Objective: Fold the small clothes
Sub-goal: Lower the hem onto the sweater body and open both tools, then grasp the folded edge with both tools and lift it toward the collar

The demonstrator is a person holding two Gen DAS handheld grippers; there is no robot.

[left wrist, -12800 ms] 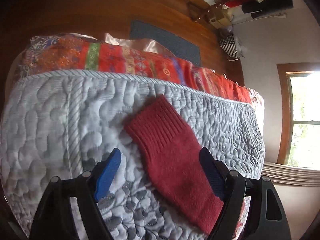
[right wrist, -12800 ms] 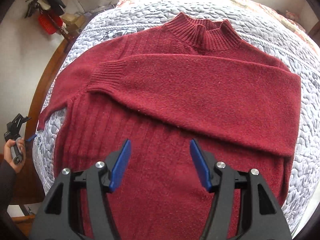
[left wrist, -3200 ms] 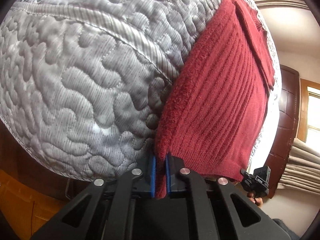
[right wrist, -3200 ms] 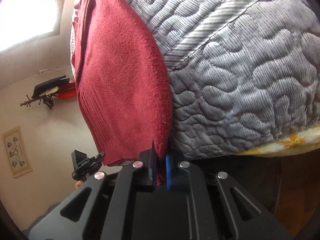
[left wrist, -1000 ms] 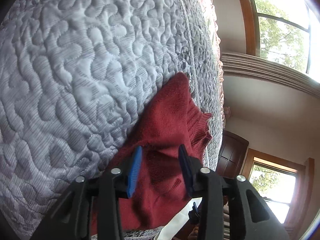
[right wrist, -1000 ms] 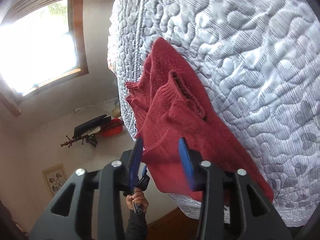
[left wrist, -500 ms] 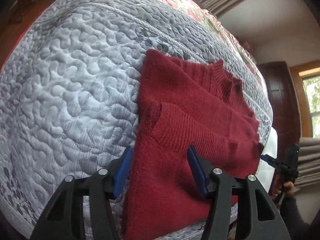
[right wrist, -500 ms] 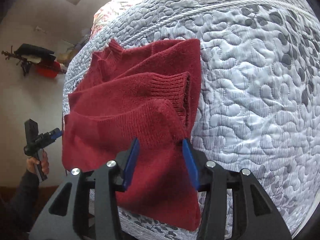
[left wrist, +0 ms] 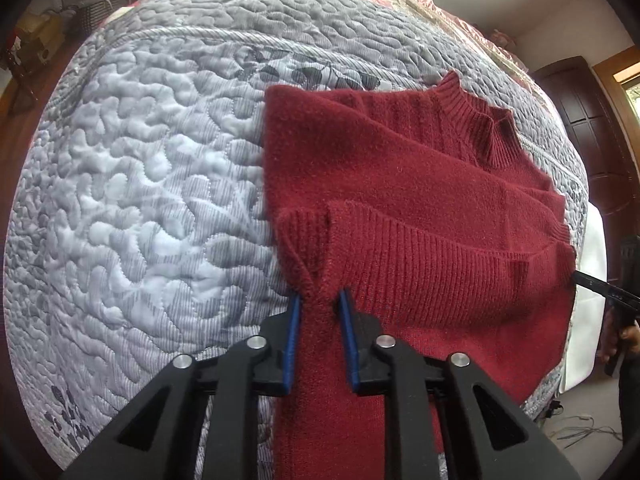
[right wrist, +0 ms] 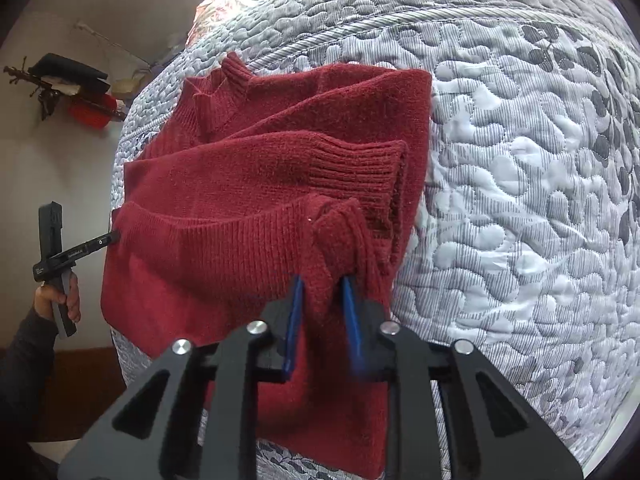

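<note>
Pinching the sweater's ribbed hem at both corners, you are midway through the bottom-up fold. Your left tool [left wrist: 318,305] is clenched on a bunched ridge of the red sweater [left wrist: 400,200] at that garment's 9 o'clock corner, the blue pads pressing knit between them. Your right tool [right wrist: 322,284] is grasping the matching bunch at the opposite corner, near 3 o'clock of the garment in its own view. Between the two grips the hem band [right wrist: 216,236] runs taut and is lifted over the lower body of the sweater.

Beyond the hem lie the folded sleeve with its ribbed cuff [right wrist: 360,168] across the chest, then the collar [left wrist: 476,120] at 12 o'clock, all resting on the grey quilted bedspread [left wrist: 140,180]. The lower part of the sweater hangs toward you under the tools, over the bed's near edge.

Judging by this, the next move calls for carrying both corners together toward 12 o'clock, level with each other, and laying the hem up by the collar so the edges line up. Keep the span between the tools tight, or the band could sag and crease the sleeve below.
</note>
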